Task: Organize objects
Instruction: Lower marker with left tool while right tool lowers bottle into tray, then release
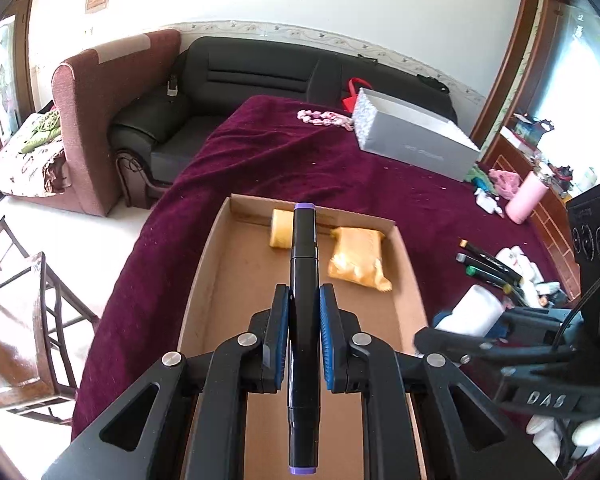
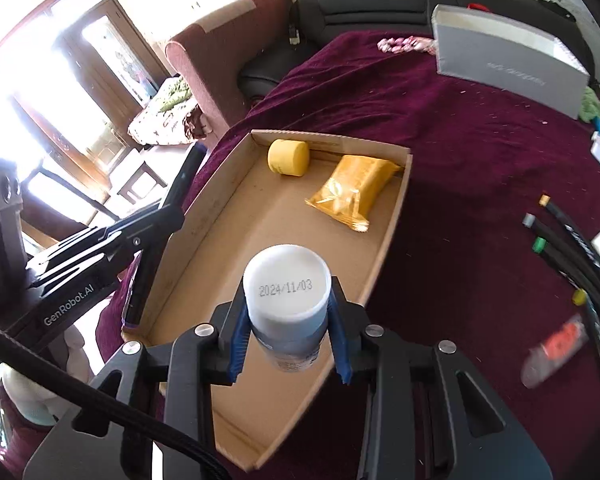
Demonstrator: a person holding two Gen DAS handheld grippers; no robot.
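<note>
Left gripper (image 1: 304,304) is clamped on a black marker (image 1: 303,280) with purple ends, at centre frame above the cardboard tray (image 1: 204,280). Right gripper (image 2: 288,320) grips a white bottle (image 2: 286,284) at lower centre, over the tray's near end. A yellow cylinder (image 2: 288,157) and gold packet (image 2: 350,190) lie at the tray's far end. More markers (image 2: 568,248) lie on the maroon cloth (image 2: 460,152) at right.

Maroon tablecloth (image 1: 260,152), brown cardboard tray (image 2: 204,216), purple-capped black marker (image 1: 304,280)
</note>
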